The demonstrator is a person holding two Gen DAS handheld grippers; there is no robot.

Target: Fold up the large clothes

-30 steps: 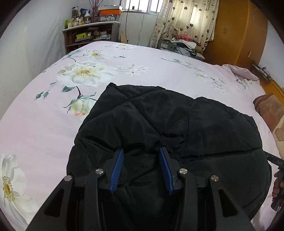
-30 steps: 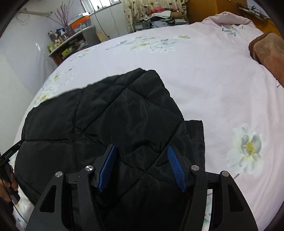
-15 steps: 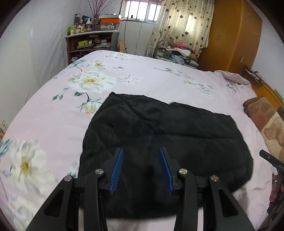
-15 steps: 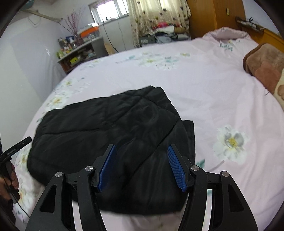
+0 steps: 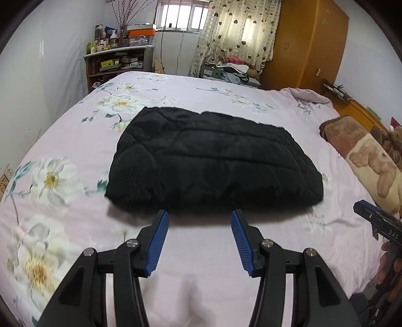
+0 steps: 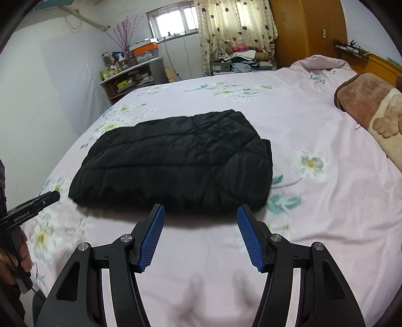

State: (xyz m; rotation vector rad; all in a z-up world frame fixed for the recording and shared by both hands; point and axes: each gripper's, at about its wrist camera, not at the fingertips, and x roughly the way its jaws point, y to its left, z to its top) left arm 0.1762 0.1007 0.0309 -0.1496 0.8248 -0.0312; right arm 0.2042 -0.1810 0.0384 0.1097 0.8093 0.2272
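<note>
A black quilted jacket [image 5: 211, 161] [image 6: 176, 161] lies folded into a flat rectangle in the middle of a pink floral bedsheet [image 5: 201, 289] [image 6: 326, 201]. My left gripper [image 5: 198, 217] hovers over bare sheet just short of the jacket's near edge, its blue-padded jaws opening with nothing between them. My right gripper [image 6: 201, 212] hangs likewise before the near edge, open and empty. Each gripper shows at the other view's edge, with a hand on its handle.
A brown plush blanket [image 5: 364, 156] [image 6: 369, 105] lies at the bed's right side. Beyond the bed stand a cluttered shelf [image 5: 115, 63], a curtained window [image 5: 181, 17] and a wooden wardrobe [image 5: 309, 42]. A white wall runs along the left.
Both grippers have drawn back and up off the jacket, which now lies wholly in front of them. The left jaws have widened.
</note>
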